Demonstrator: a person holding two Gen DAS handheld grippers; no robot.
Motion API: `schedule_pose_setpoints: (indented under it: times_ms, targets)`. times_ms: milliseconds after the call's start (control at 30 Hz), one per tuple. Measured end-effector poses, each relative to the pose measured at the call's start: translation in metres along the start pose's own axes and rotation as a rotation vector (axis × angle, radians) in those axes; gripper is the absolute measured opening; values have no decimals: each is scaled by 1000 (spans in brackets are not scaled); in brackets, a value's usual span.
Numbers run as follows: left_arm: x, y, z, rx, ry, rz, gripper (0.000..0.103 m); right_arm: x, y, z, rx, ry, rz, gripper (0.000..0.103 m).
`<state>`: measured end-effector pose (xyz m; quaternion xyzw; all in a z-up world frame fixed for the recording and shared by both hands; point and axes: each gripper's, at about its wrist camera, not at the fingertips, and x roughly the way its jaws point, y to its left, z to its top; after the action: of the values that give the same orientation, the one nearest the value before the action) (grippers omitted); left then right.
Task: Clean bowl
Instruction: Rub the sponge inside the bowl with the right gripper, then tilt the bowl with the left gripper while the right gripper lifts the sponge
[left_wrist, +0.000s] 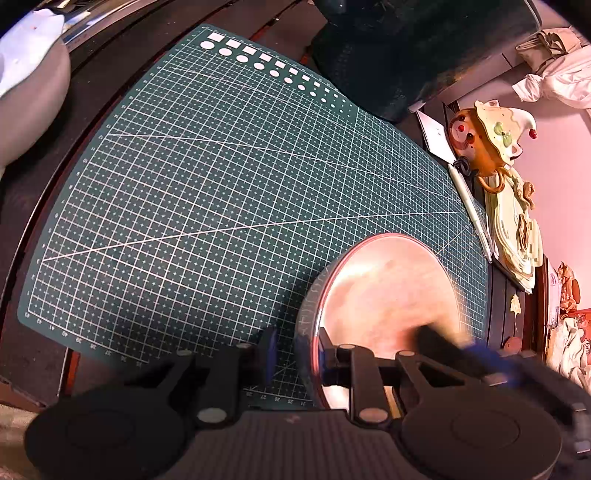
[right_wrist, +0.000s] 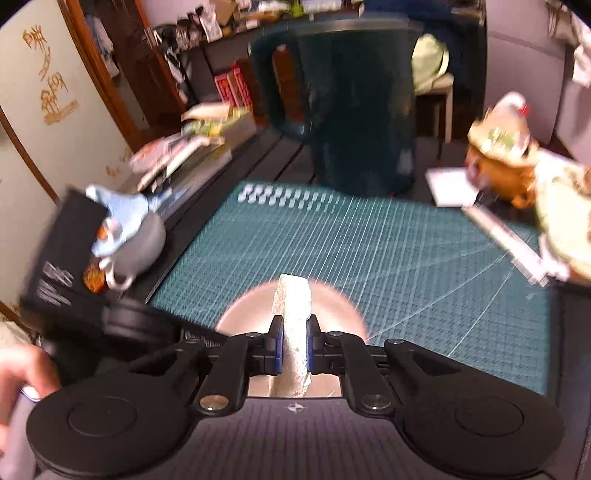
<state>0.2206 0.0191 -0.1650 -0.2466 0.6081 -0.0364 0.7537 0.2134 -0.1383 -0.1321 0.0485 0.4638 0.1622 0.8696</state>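
Right under your left wrist camera, your left gripper (left_wrist: 293, 350) is clamped on the near rim of the metal bowl (left_wrist: 388, 291), one blue-padded finger outside the wall and the other inside, jaws drawn in tight on that thin edge. The bowl sits on the near right part of the green cutting mat (left_wrist: 207, 192), its shiny inside facing up and catching a pinkish glare. Coming in from the right across the bowl's near side is your right gripper (left_wrist: 476, 360), blurred in this view, dark with blue pads. Switch to the right wrist camera and your right gripper (right_wrist: 294, 349) is squeezed fully onto a pale sponge (right_wrist: 293, 317), the piece standing on edge between the pads and poking forward over the bowl (right_wrist: 251, 314); whether the sponge tip touches the metal, you cannot tell through the blur. The left gripper's round black body (right_wrist: 133, 319) shows at the bowl's left side. Beyond the mat stands a big dark green pitcher (right_wrist: 354, 110), with a teddy-bear figurine (left_wrist: 480, 140) and a pale pen (left_wrist: 471, 210) off the mat's right edge, and a grey plush toy (right_wrist: 129, 236) at its left edge.
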Motion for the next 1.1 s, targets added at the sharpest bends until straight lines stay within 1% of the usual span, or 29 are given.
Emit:
schedule_pose_setpoints:
  times_ms: [67,200,267,367,467,533,600,667,733,833,933,1000,1100]
  targets:
    - [1,0,0,0,0,0,21,13,1,-4,-13,32,-17,10]
    - [1,3,0,5,0,-1,22,19,-1,-6,-47,47,-95,10]
    - [2,4,2,7,1,0,22,16,2,-7,-81,32,-151,10]
    - [-1,4,-1,7,-1,0,22,9,3,-5,-97,6,-178,10]
    - [-1,5,-1,10,-1,0,22,-5,4,-2,-101,-29,-179,10]
    - [-1,5,-2,21,-3,0,19,-16,-1,3,-73,-59,-156,10]
    - [-1,3,-4,48,-11,4,16,-30,-12,8,-21,-93,-121,10]
    - [-1,-2,-4,87,-19,6,12,-41,-25,11,35,-124,-103,10]
    - [-2,0,-1,89,-15,-19,12,-48,-37,13,80,-143,-102,10]
    - [-2,7,3,71,-6,-52,12,-49,-42,13,102,-147,-93,10]
    - [-5,10,4,84,7,-89,15,-46,-39,13,101,-141,-63,10]
    - [-6,7,4,133,16,-98,15,-45,-39,13,104,-138,-47,10]
    - [-7,2,3,202,31,-111,15,-46,-39,13,112,-141,-46,10]
